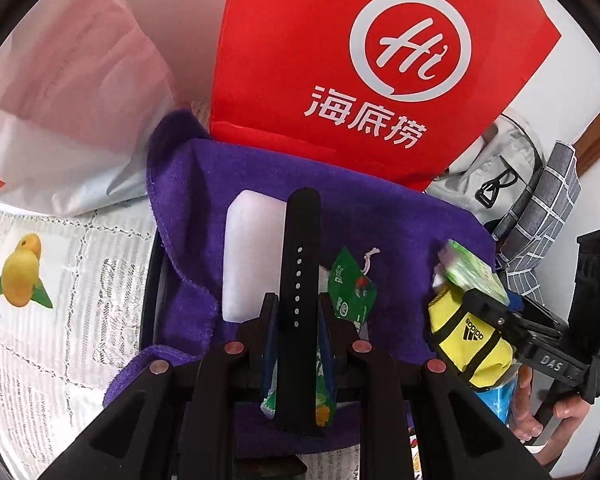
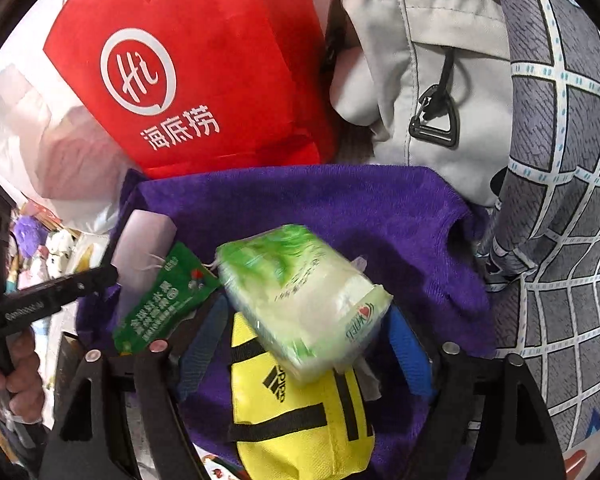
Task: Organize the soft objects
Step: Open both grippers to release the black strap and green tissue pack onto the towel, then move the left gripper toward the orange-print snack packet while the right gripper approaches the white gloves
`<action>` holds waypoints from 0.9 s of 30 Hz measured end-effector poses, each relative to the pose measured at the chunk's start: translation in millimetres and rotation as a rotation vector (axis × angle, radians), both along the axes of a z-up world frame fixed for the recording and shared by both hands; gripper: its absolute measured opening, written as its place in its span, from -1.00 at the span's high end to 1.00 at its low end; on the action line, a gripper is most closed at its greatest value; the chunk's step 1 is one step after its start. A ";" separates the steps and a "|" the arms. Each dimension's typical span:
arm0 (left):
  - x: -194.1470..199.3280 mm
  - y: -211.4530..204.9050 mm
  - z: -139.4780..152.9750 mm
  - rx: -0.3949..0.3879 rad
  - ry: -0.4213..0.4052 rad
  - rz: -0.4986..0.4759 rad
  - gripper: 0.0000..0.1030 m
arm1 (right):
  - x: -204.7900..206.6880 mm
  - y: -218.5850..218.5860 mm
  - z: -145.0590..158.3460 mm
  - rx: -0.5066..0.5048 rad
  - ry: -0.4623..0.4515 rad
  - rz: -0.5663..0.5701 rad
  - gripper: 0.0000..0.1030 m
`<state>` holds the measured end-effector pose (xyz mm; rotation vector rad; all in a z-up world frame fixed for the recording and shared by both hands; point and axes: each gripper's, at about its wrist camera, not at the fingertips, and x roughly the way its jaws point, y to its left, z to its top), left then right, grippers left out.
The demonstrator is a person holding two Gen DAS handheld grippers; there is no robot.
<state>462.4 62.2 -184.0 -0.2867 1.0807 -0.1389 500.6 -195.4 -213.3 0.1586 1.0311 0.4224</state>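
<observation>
Our left claw clenched on a watch strap, right claw on a yellow pouch, over purple towel.

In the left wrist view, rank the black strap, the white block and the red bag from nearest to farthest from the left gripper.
1. Black strap: clamped between the left gripper's fingers.
2. White block: just ahead, left of the strap, on the purple towel.
3. Red bag: farthest, standing behind the towel.

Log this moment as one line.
left hand-held gripper: shut on black strap | right hand-held gripper: holds yellow pouch, tissue pack | over purple towel
</observation>
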 end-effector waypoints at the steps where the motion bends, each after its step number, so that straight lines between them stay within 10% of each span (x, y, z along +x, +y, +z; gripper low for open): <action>1: 0.0 0.2 -0.3 -0.003 -0.001 -0.002 0.64 | -1.4 -1.2 2.7 0.012 -0.009 0.004 -0.57; 16: -0.9 -2.6 19.9 0.016 -0.033 -0.010 0.25 | -39.6 12.4 67.4 -0.036 -0.205 0.024 -0.60; 21: -5.7 -0.7 30.9 0.014 -0.055 -0.004 0.17 | -69.6 28.1 86.8 -0.101 -0.280 0.042 -0.14; 27: -12.6 -4.5 41.5 0.016 -0.068 -0.017 0.17 | -122.4 41.0 70.0 -0.137 -0.226 0.094 -0.12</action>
